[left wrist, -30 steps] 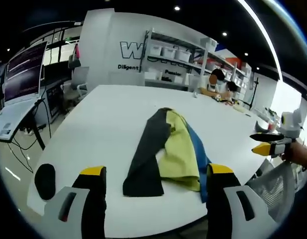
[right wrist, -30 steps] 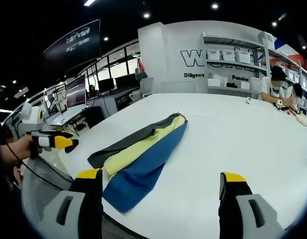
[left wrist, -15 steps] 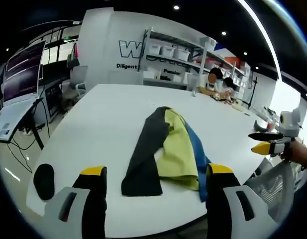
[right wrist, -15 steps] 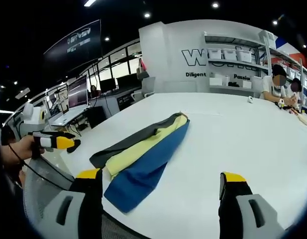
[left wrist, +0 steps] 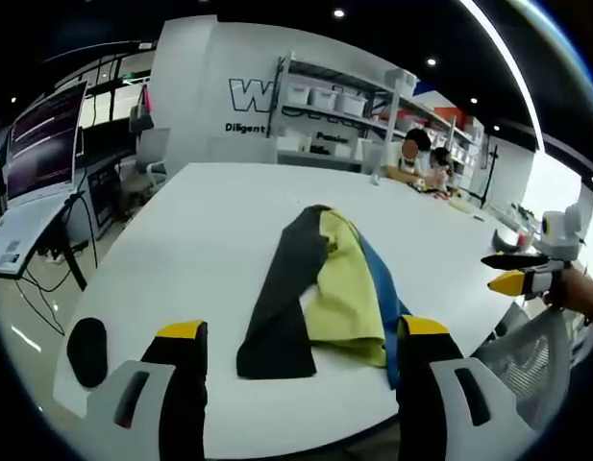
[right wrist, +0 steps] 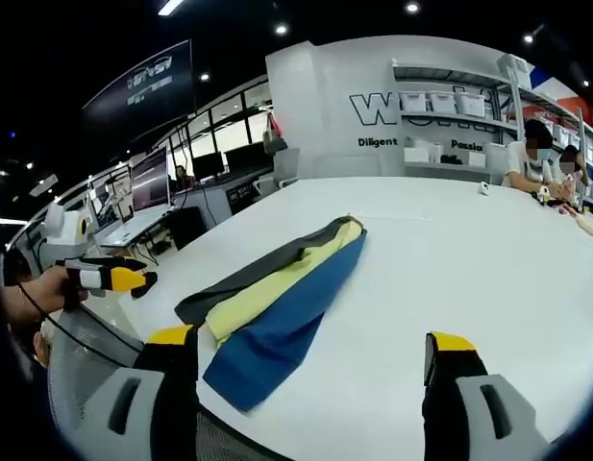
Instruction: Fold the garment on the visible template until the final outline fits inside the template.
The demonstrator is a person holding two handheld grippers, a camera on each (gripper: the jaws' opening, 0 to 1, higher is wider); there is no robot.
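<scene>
A wide white tabletop [left wrist: 200, 230] carries a long folded garment [left wrist: 320, 288] in black, yellow and blue bands, lying flat and running from the near edge toward the far side. A small black object [left wrist: 86, 351] rests at the tabletop's near left corner, well apart from the garment.

A large white table [left wrist: 190, 226] fills the foreground, with a flat black round object [left wrist: 86, 351] lying near its left corner. Left of the table, a laptop [left wrist: 32, 178] sits open on a desk. Behind, wall shelves [left wrist: 339, 120] hold white bins [right wrist: 440, 106], and two seated people [right wrist: 541, 158] work at the far end.
</scene>
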